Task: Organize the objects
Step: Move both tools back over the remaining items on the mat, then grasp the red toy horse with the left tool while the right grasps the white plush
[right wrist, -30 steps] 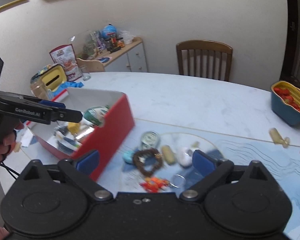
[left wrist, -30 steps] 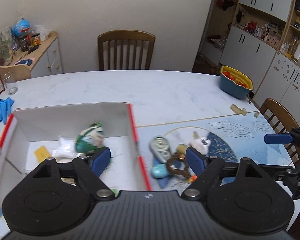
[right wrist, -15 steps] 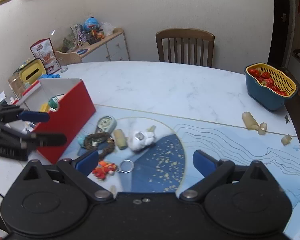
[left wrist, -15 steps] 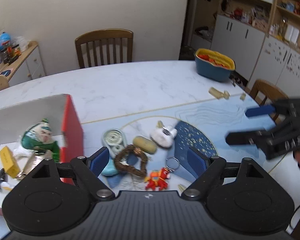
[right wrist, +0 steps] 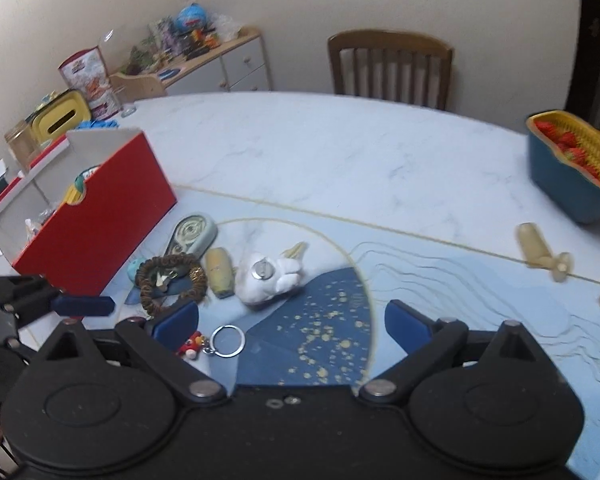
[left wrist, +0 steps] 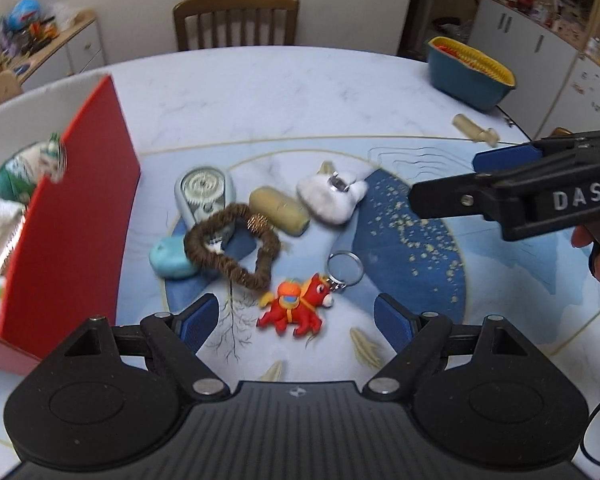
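My left gripper [left wrist: 296,318] hangs with jaws apart over the red horse keychain [left wrist: 296,306] at lower centre; my right gripper [right wrist: 292,320] gapes too. Beyond lie the brown wreath [left wrist: 232,246], then the red box [left wrist: 72,216] at left

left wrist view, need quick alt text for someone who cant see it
The open left gripper hovers over a red horse keychain on the table, among small trinkets beside a red box. The open right gripper reaches in from the right.

White letters "DAS" stand on the right hand-held gripper [left wrist: 444,180].
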Demonstrator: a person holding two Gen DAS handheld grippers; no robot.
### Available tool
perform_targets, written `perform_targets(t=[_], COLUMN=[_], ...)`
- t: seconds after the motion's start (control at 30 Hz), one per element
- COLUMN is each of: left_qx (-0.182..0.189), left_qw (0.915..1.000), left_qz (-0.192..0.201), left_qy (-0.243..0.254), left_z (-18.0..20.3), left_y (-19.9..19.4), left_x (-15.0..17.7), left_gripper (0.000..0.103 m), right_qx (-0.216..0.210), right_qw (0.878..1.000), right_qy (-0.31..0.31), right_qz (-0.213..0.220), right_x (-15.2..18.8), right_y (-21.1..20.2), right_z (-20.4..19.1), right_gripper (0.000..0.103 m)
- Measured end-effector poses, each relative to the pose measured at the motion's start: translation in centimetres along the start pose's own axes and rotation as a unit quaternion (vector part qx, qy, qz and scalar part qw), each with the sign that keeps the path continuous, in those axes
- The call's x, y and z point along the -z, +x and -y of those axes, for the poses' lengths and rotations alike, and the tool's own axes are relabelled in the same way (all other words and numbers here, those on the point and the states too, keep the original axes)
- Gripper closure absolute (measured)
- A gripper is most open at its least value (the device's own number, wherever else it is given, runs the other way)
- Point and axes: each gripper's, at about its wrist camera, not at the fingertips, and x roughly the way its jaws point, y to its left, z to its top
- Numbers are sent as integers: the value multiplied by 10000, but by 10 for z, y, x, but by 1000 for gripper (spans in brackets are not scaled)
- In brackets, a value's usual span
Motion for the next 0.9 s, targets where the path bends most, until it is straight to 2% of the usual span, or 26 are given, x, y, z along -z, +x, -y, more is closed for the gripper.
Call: perform_targets(t=[0.2, 0.6, 0.77, 0.9], left_qx=[-101, -385, -376, -439], left_qw=[9997, 9988, 9988, 9985], left_qz=[23, 230, 289, 309], left_qy=[-237, -186, -116, -48], left_z=[-3, 3, 9, 13], left_y=[15, 26, 26, 25], left_x=[10, 18, 16, 16], left_gripper=[18, 19, 38, 48], right_qx=[-13, -98, -102, -140], right_qw=[9995, 9983, 9983, 9983], right_qy=[-248, -454, -423, -411], right_qz=[-180, -363, -385, -386], right_x=[-4, -9, -11, -12], right_y=[29, 61, 69, 73], right_z=[-2, -6, -7, -7], right_gripper=[9, 16, 23, 27])
